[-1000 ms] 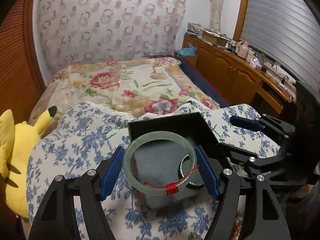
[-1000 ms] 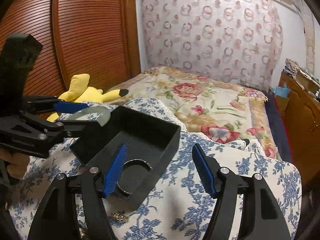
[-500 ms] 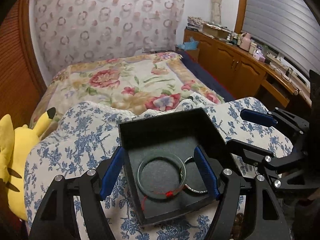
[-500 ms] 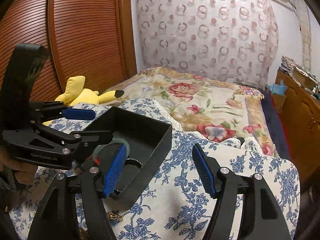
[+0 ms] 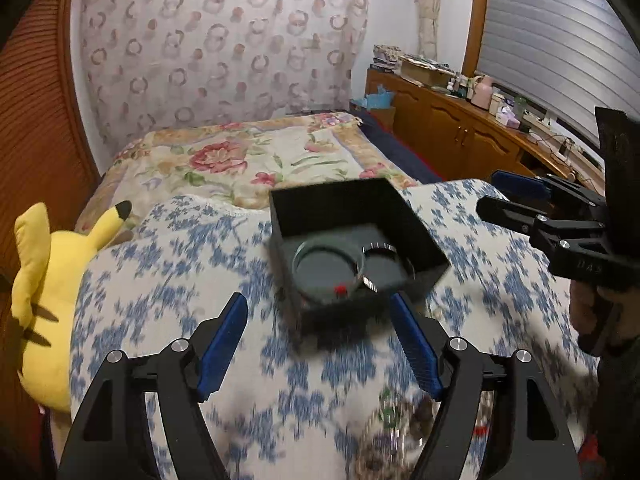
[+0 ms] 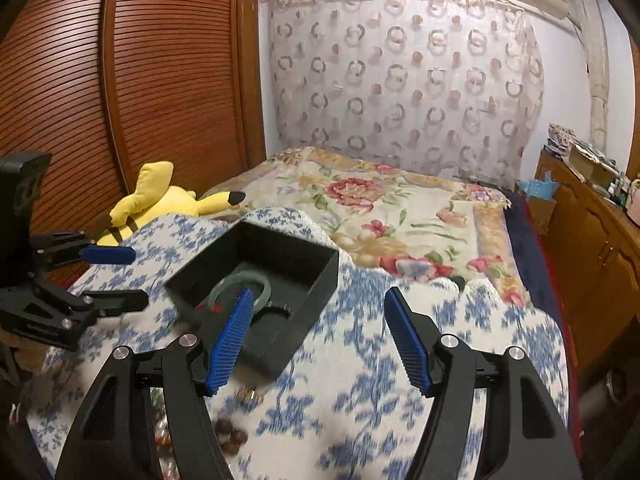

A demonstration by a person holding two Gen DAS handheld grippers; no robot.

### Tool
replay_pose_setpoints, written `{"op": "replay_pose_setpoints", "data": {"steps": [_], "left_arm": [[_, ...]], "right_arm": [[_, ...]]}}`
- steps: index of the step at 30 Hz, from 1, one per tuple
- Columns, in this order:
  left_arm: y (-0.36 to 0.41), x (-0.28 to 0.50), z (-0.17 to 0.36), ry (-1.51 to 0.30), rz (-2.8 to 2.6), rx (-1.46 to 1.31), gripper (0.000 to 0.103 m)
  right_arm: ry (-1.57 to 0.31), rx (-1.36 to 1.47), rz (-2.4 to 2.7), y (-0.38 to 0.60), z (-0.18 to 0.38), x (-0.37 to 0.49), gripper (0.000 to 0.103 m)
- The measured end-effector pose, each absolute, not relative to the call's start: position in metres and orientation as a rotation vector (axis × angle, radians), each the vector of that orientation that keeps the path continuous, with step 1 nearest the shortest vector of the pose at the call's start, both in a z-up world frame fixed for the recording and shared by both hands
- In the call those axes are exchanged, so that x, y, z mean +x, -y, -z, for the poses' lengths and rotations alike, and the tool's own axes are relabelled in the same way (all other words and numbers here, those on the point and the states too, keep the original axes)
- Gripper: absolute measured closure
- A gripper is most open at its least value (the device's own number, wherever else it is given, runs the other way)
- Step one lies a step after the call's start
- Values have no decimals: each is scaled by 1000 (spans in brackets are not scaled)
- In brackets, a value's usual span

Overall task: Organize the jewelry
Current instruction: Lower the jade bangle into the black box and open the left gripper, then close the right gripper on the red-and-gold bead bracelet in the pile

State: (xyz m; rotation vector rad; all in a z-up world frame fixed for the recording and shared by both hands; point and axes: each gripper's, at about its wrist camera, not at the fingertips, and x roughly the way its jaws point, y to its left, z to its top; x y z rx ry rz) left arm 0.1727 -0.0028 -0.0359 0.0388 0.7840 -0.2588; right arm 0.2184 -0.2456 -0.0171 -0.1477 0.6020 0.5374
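A black open box stands on a blue-flowered white cloth. Inside lie a pale green bangle with a red thread wrap and a dark metal bangle beside it. My left gripper is open and empty, held back from the box's near side. In the right wrist view the box holds the green bangle. My right gripper is open and empty, to the right of the box. Blurred beaded jewelry lies on the cloth near me; brown beads show in the right wrist view.
A yellow plush toy lies at the cloth's left edge. A flowered bedspread stretches behind. A wooden sideboard with clutter runs along the right wall. A slatted wooden wardrobe stands on the left.
My left gripper let go of the green bangle into the box, then pulled back and up, open. The right gripper drew back a little and stayed open.
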Motion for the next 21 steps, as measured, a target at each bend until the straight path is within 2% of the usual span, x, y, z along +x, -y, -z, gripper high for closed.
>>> {"op": "replay_pose_setpoints", "data": {"steps": [1,5,8,21], "left_arm": [[3,167,37,-783,261,37,26],[-2,146,42,-784,269,23,26],[-5,130,48,-781,272,17,21],[-26,88,77,-816,211,-10,20]], "right_arm": [[-607,-150,-535,246,19,211,33],[-632,-152,-546,247,30,183,33],[-652,-149,-554,245,39,164,33],[-736,-124,-658,207,68,115,40]]}}
